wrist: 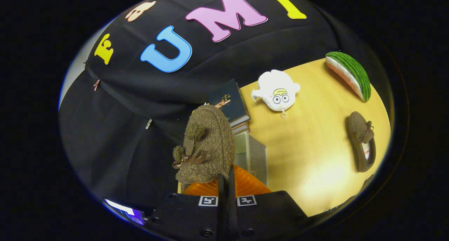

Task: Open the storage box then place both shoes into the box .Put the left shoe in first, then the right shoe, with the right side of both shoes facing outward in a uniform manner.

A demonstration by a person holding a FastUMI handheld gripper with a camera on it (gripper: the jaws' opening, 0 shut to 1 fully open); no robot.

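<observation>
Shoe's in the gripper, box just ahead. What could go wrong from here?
1. The gripper pinches only the edge of the brown fuzzy shoe; it might slip.
2. The books crowd the storage box; the shoe could snag them.
3. The second shoe lies far across the table.

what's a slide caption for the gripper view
Gripper shut on a brown shoe; the other shoe lies on the table.

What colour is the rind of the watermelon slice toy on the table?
Green with darker green stripes, clearest in the gripper view: watermelon slice toy.
</observation>
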